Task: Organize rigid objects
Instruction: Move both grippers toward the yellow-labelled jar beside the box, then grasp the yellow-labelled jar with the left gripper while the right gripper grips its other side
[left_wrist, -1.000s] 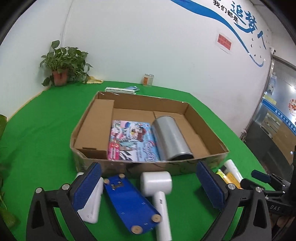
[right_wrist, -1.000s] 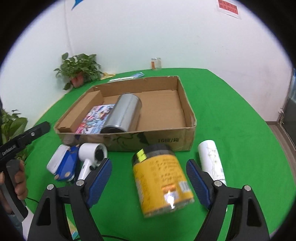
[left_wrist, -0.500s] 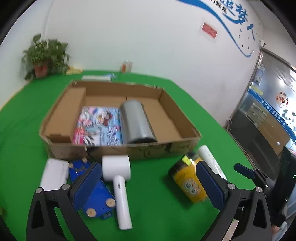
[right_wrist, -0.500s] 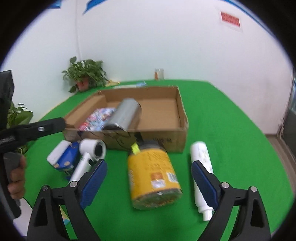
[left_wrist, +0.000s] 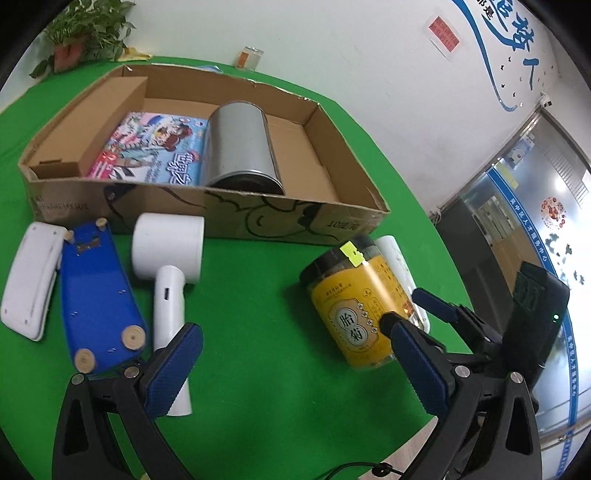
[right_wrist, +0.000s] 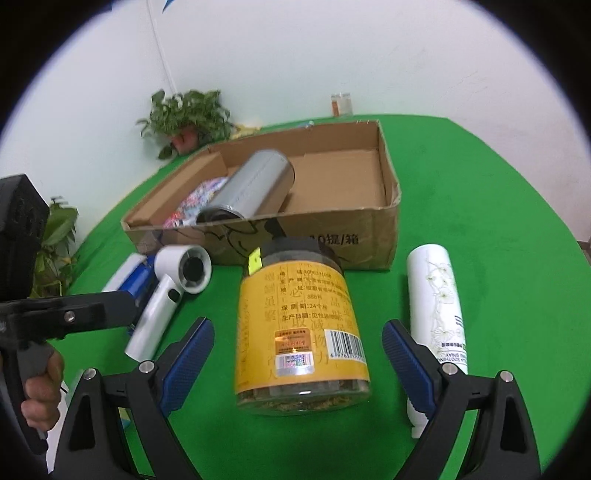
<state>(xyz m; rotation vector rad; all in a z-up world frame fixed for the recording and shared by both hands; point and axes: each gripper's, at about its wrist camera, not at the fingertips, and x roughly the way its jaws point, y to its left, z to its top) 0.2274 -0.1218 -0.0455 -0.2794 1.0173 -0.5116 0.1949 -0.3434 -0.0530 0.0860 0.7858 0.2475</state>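
A yellow-labelled jar (right_wrist: 295, 317) with a dark lid lies on its side on the green cloth, in front of the cardboard box (right_wrist: 332, 236). My right gripper (right_wrist: 297, 360) is open, a pad on each side of the jar's base with a gap on both sides. My left gripper (left_wrist: 299, 365) is open over bare cloth, the jar (left_wrist: 351, 306) just to its right. A white hair dryer (left_wrist: 166, 258), a blue board (left_wrist: 96, 291) and a white flat case (left_wrist: 31, 280) lie to the left. The box holds a silver can (left_wrist: 240, 147) and a picture book (left_wrist: 155, 151).
A white spray bottle (right_wrist: 437, 314) lies right of the jar. A potted plant (right_wrist: 188, 118) and a small glass jar (right_wrist: 341, 103) stand at the table's far edge by the wall. A hand (right_wrist: 40, 391) holds the left gripper's handle at the left.
The left gripper swung right and dipped, bringing the yellow jar into its view. The right gripper came down nearer the jar and its jaws widened around it.
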